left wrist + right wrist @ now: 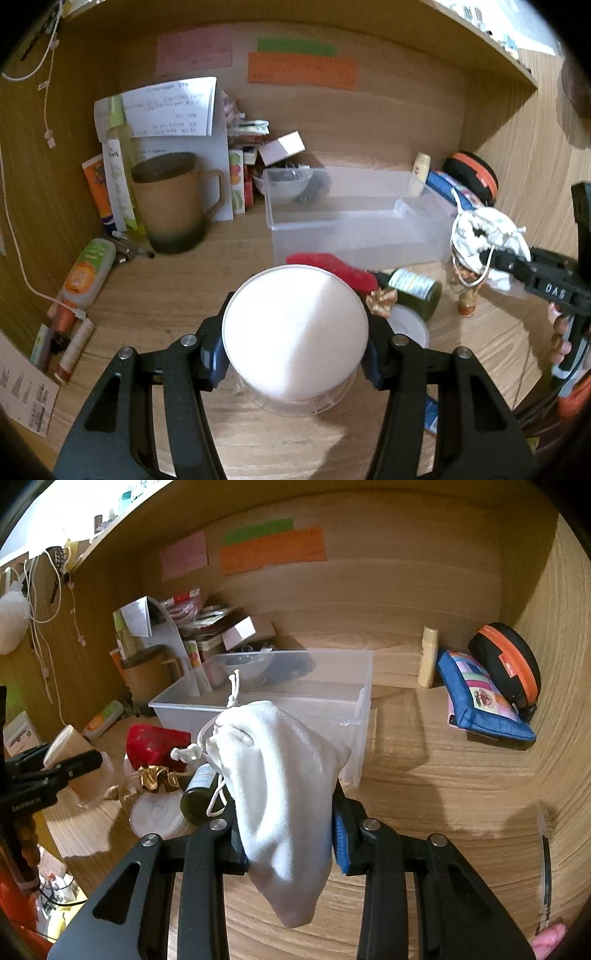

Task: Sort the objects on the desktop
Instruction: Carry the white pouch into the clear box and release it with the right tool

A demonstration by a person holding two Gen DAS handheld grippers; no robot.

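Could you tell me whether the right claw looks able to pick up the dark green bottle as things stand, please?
Probably not yet: the right claw is shut on the white drawstring pouch, which would have to be released first; the dark green bottle lies just beyond.

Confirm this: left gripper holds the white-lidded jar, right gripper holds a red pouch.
Not quite. The left gripper does hold the white-lidded jar, but the right gripper holds a white pouch, as the right wrist view shows.
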